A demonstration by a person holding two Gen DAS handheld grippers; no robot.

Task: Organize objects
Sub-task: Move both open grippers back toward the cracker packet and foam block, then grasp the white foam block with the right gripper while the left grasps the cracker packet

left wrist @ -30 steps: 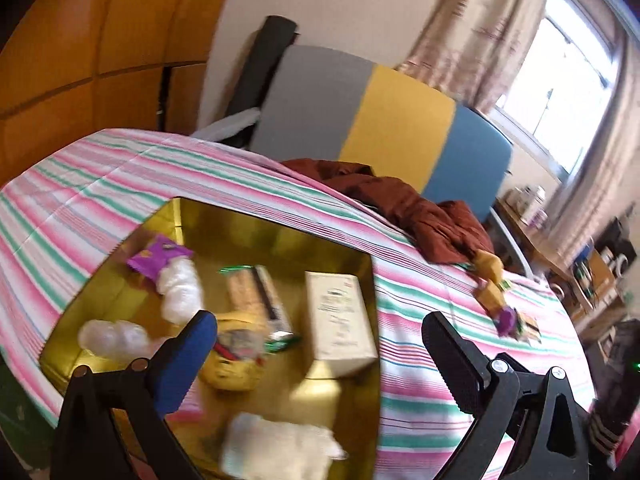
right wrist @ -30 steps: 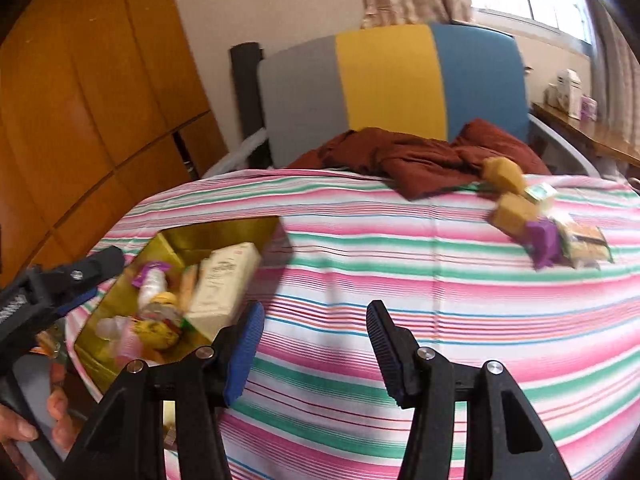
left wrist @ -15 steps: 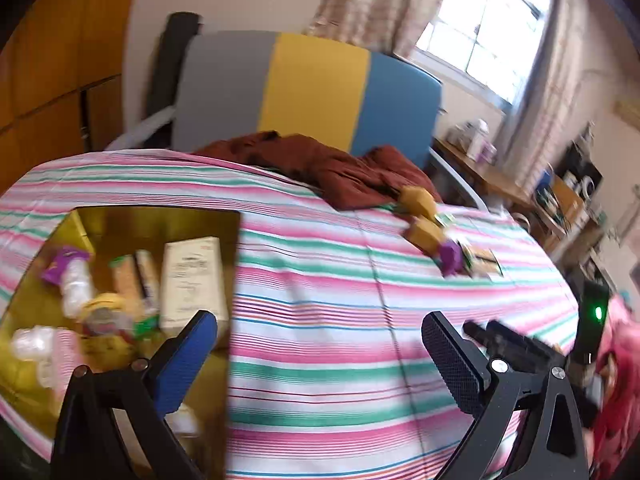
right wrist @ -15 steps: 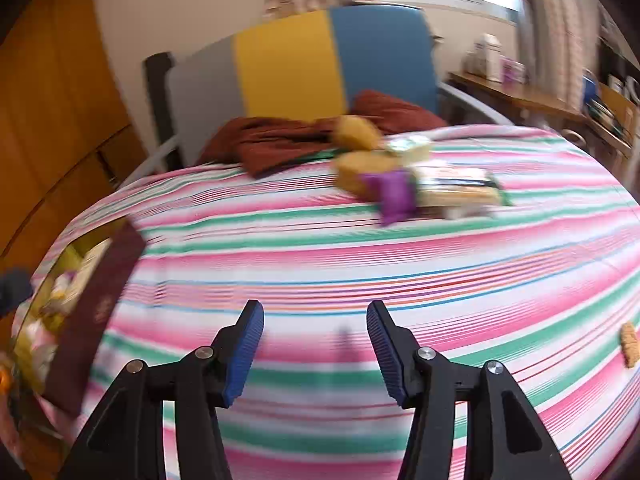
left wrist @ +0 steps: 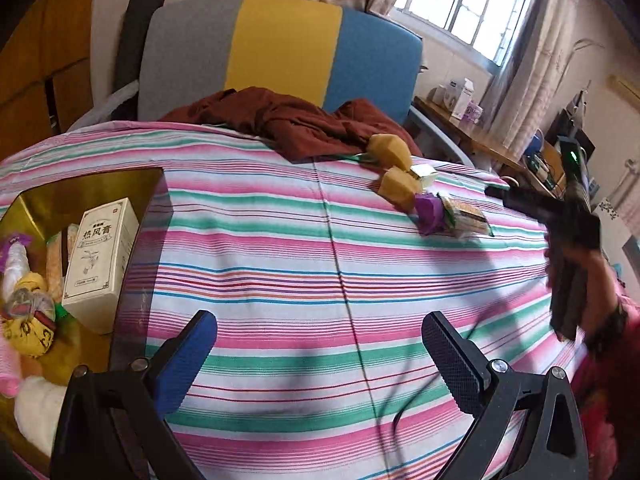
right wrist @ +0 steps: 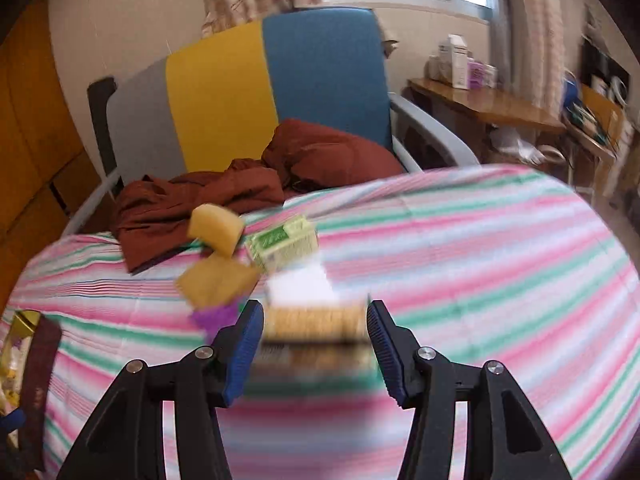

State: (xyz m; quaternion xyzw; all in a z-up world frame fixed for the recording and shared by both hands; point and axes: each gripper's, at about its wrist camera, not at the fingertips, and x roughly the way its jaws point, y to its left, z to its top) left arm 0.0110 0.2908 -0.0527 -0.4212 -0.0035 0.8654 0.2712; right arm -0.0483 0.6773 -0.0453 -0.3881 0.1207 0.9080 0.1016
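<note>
Where the gold tray [left wrist: 38, 200] sits at the striped surface's [left wrist: 320, 280] left edge, we see a cream box [left wrist: 100, 260], a yellow pouch [left wrist: 30, 320] and wrapped sweets inside. Our left gripper [left wrist: 318, 354] hovers with jaws open and empty; our right gripper [right wrist: 316, 344] holds its open jaws either side of a blurred snack packet [right wrist: 316, 324], beside two yellow sponges [right wrist: 216, 228].

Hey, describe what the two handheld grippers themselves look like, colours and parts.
Both the left gripper and right gripper have black angular frames with silver screws. The left has one blue and one black ribbed pad; the right's are both blue.
</note>
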